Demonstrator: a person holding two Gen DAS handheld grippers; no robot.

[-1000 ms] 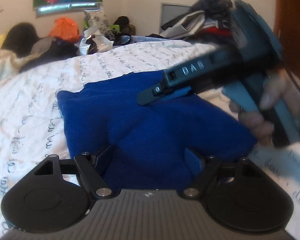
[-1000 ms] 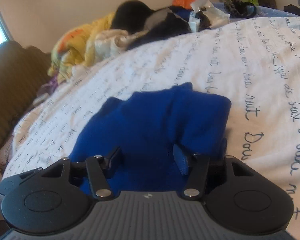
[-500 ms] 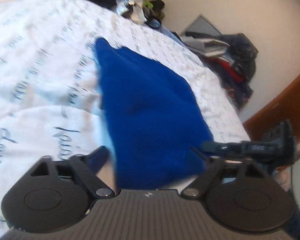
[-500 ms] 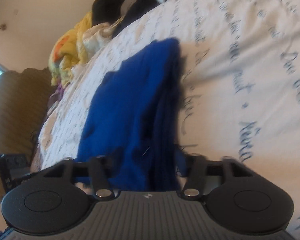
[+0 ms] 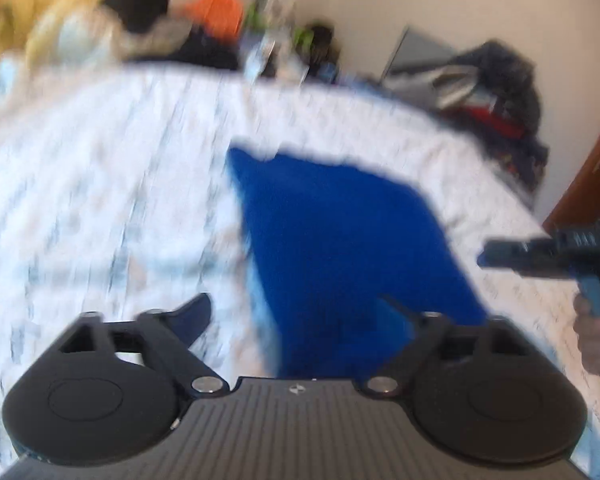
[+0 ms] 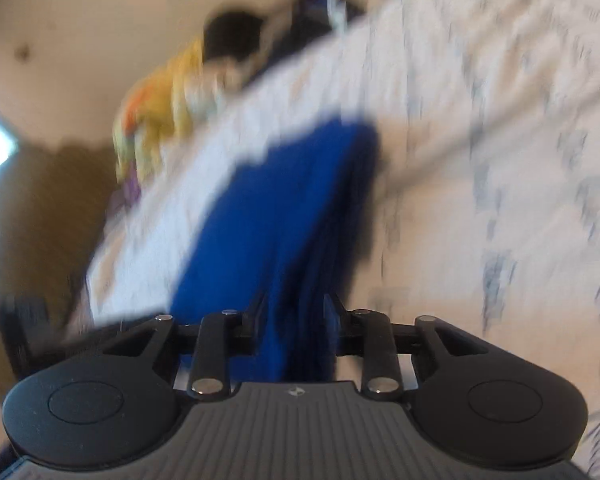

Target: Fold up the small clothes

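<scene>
- Bed [image 5: 100, 184] fills most of both blurred wrist views, covered by a white sheet printed with lines of dark handwriting-style script.
- Heaps of clothes [image 5: 496, 92] and other clutter lie along the far edge of the bed against a pale wall; yellow, orange and black bundles [image 6: 168, 96] sit at one end, and details are too blurred to make out.
- Blue garment [image 5: 340, 240] lies on the sheet in the middle of the bed, a bright royal-blue cloth with one side gathered into folds that run toward the right camera.
- Right hand-held gripper [image 6: 294, 320] has the near folded edge of the blue garment [image 6: 300, 216] between its two fingers; its jaws are closing and stand narrow, with the pads against the cloth.
- Left hand-held gripper [image 5: 300, 312] has its jaws opening and spread wide; one finger is over bare sheet, the other is in front of the blue cloth, and neither pad presses on it.
- Fingers of the person's right hand [image 5: 594, 336] show at the right edge of the left view, wrapped around the other tool's handle.
</scene>
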